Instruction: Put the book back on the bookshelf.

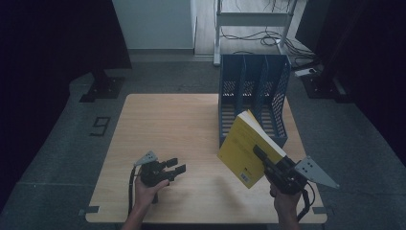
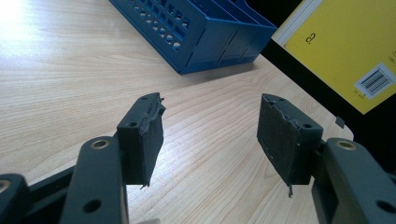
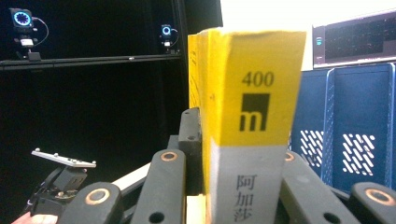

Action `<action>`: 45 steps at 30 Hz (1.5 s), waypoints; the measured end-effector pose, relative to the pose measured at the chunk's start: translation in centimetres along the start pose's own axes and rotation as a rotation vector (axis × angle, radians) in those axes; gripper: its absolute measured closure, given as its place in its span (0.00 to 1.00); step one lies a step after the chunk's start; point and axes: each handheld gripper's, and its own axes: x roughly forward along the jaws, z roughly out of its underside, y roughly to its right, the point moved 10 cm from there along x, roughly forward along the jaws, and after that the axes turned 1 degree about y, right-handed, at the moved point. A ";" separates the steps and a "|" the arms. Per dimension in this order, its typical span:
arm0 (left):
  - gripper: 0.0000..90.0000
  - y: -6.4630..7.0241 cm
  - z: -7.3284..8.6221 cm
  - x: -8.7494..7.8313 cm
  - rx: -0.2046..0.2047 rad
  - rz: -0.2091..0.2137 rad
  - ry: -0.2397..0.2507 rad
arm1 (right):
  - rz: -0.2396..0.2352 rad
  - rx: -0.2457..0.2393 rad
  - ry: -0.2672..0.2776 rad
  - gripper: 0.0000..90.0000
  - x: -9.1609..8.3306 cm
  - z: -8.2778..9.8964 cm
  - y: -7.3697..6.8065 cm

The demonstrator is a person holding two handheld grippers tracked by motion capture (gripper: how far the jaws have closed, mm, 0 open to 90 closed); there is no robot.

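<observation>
A thick yellow book is held tilted above the wooden table, just in front of the blue file rack. My right gripper is shut on the book near its lower corner. In the right gripper view the book's spine, yellow above and grey below, stands between the jaws. My left gripper rests low over the table at the front left, open with nothing between its pads. The left gripper view shows the book at upper right and the rack lying beyond.
The blue rack stands at the table's back right, with three upright slots open toward me. Wide bare wood lies between my two grippers and to the left of the rack. The table's front edge is close under both hands. Cables lie on the floor behind.
</observation>
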 end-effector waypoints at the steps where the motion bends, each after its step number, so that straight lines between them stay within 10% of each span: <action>1: 0.45 0.0 0.0 0.0 0.000 -0.001 0.000 | 0.002 0.000 0.001 0.83 0.0 0.0 0.0; 45: 0.45 -0.3 0.0 0.0 -0.014 -0.005 -0.003 | 0.118 0.012 0.031 0.83 1.4 -2.0 3.3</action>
